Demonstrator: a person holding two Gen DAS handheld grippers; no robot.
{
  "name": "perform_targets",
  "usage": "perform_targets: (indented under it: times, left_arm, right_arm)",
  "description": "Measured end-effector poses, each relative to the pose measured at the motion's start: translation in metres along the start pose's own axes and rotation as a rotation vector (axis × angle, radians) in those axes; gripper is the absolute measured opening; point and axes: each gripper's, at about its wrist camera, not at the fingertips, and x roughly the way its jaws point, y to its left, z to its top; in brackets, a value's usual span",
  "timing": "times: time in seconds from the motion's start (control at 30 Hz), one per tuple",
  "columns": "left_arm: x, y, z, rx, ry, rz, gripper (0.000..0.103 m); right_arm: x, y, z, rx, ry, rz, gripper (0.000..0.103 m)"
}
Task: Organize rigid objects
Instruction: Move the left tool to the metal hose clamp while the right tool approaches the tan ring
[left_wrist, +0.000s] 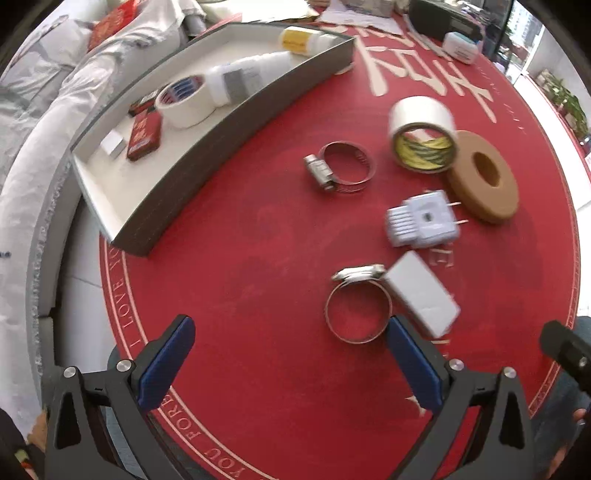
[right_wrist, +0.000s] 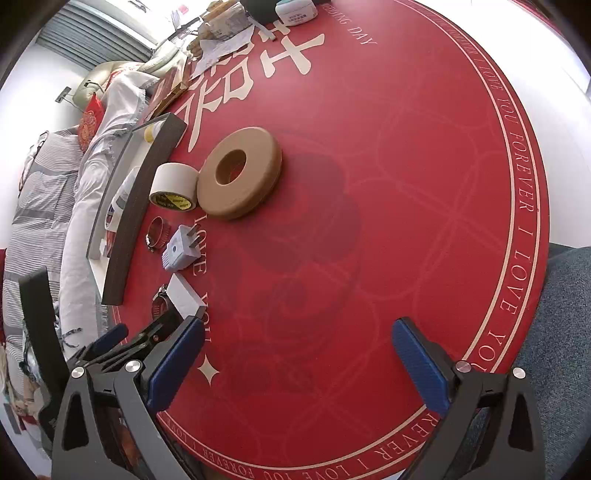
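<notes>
On the red round table lie a near hose clamp, a white box, a white plug adapter, a far hose clamp, a beige tape roll and a tan ring. My left gripper is open and empty above the table, its right finger beside the near clamp. My right gripper is open and empty over bare table; the tan ring, tape roll, adapter and white box lie to its left.
A grey box with a white inside stands at the table's left and holds a white tape roll, white bottles, a red tin and a small white block. Bedding lies beyond the left edge. Papers and jars sit at the far side.
</notes>
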Motion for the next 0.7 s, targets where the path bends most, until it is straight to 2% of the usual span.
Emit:
perform_targets:
  times: [0.13, 0.23, 0.4, 0.47, 0.53, 0.7]
  left_arm:
    - [0.005, -0.004, 0.003, 0.009, -0.01, -0.033, 0.103]
    - [0.004, -0.003, 0.005, -0.005, -0.054, 0.016, 0.103]
    - [0.007, 0.018, 0.01, -0.07, -0.044, 0.006, 0.103]
    - [0.006, 0.015, 0.011, -0.058, -0.053, 0.019, 0.103]
    - [0.005, 0.009, 0.013, -0.042, -0.065, 0.031, 0.103]
    - [0.007, 0.002, 0.015, -0.051, -0.059, 0.015, 0.103]
  right_arm:
    - [0.0, 0.0, 0.0, -0.004, 0.001, -0.004, 0.102]
    - [0.001, 0.001, 0.001, -0.008, 0.004, -0.005, 0.102]
    - [0.003, 0.005, 0.007, -0.013, 0.022, -0.03, 0.102]
    - [0.004, 0.012, 0.016, -0.051, 0.006, -0.052, 0.102]
    - [0.006, 0.027, 0.031, -0.109, -0.021, -0.109, 0.102]
    - [0.029, 0.068, 0.064, -0.291, -0.042, -0.208, 0.102]
